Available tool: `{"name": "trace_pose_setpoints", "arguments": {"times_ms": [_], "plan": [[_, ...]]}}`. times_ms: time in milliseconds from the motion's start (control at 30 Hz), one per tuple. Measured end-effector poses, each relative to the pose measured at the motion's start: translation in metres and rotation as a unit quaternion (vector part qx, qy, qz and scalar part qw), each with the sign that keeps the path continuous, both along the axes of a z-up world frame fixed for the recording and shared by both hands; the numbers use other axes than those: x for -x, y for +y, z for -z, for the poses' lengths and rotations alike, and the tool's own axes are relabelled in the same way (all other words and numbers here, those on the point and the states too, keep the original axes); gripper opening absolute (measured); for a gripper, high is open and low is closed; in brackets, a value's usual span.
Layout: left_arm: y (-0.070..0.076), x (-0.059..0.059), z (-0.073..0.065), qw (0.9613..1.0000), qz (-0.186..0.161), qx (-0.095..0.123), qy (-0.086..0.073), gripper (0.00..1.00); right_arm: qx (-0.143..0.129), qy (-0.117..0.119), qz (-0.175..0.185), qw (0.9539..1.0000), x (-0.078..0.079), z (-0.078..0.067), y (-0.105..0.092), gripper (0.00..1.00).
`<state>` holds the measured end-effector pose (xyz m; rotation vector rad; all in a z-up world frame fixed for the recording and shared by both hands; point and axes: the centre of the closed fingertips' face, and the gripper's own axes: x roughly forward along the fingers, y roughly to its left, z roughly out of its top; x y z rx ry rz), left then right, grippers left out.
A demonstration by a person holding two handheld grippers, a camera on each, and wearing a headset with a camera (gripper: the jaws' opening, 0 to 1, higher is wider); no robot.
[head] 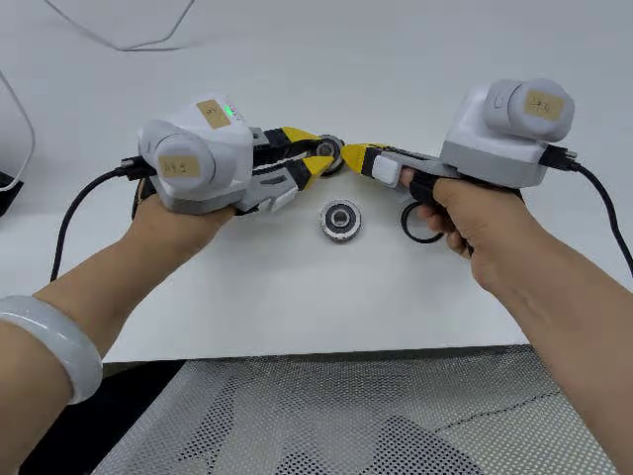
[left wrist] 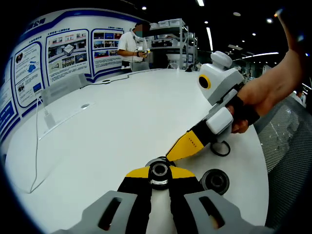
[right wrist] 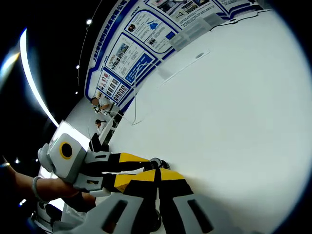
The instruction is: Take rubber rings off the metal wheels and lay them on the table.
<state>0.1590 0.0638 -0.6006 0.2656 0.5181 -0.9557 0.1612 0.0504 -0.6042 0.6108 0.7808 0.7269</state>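
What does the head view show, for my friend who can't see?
Two hand-held grippers meet over a white table: the left gripper clamps a metal wheel, and the right gripper touches its edge with yellow fingers. A second wheel and a loose black rubber ring lie on the table nearby.

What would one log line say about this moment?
left tongs: shut on metal wheel | right tongs: shut, tips at that wheel's rim | table: one rubber ring, second wheel

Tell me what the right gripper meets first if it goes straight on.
The wheel clamped in the left gripper. The right gripper points straight at its rim, tips right at it; whether they touch is unclear.
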Motion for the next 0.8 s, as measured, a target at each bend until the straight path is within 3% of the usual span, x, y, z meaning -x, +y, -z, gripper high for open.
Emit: {"name": "trace_pose_setpoints", "arguments": {"times_ms": [800], "plan": [[0.0, 0.0, 0.001, 1.0, 0.001, -0.002, -0.001, 0.13, -0.033, -0.004, -0.023, 0.9992, 0.006, -0.013, 0.013, 0.01]]}}
